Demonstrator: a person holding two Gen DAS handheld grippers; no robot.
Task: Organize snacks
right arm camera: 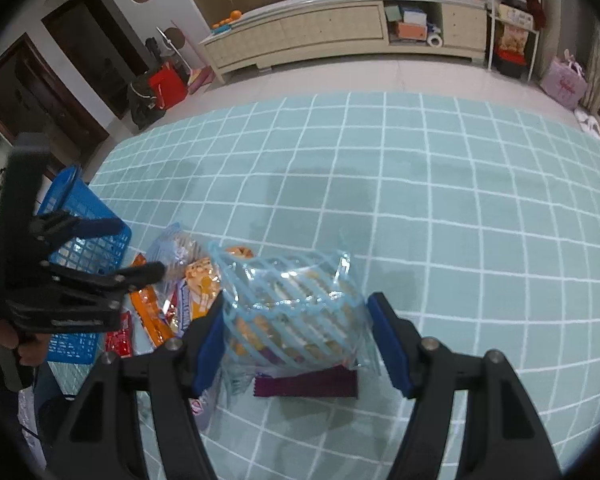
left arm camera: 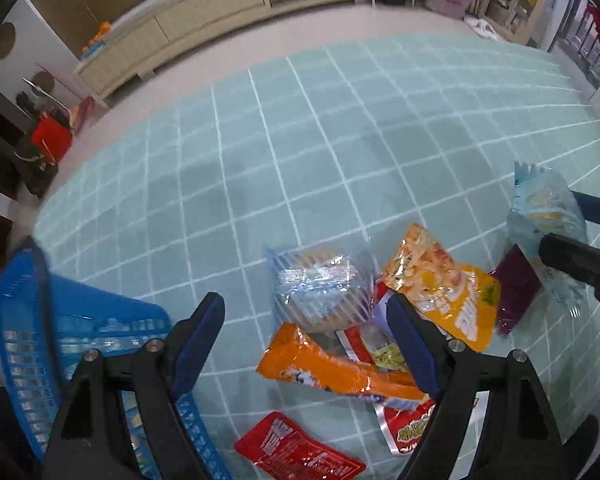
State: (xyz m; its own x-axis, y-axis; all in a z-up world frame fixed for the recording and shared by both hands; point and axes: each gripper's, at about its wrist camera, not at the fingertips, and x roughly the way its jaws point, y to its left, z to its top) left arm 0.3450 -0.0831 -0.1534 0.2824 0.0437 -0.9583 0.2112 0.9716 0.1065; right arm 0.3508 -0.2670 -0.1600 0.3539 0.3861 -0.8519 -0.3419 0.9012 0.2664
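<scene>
A pile of snack packs lies on the teal grid cloth: a clear blue-striped bag [left arm camera: 320, 292], a yellow-orange bag [left arm camera: 440, 292], a long orange pack [left arm camera: 332, 372], a red pack [left arm camera: 296, 448] and a purple pack [left arm camera: 514, 292]. My left gripper [left arm camera: 306, 344] is open and empty above the pile. A blue basket [left arm camera: 40, 340] stands to its left. My right gripper [right arm camera: 296, 340] is closed on a second blue-striped clear bag [right arm camera: 292, 308], held above the purple pack [right arm camera: 306, 386]. The bag also shows in the left wrist view [left arm camera: 548, 220].
The table's far edge borders a tiled floor. A long cream cabinet [right arm camera: 340, 32] stands against the far wall, with a red bag [right arm camera: 166, 84] and a pink bag [right arm camera: 564, 84] on the floor. The basket [right arm camera: 84, 232] sits at the table's left edge.
</scene>
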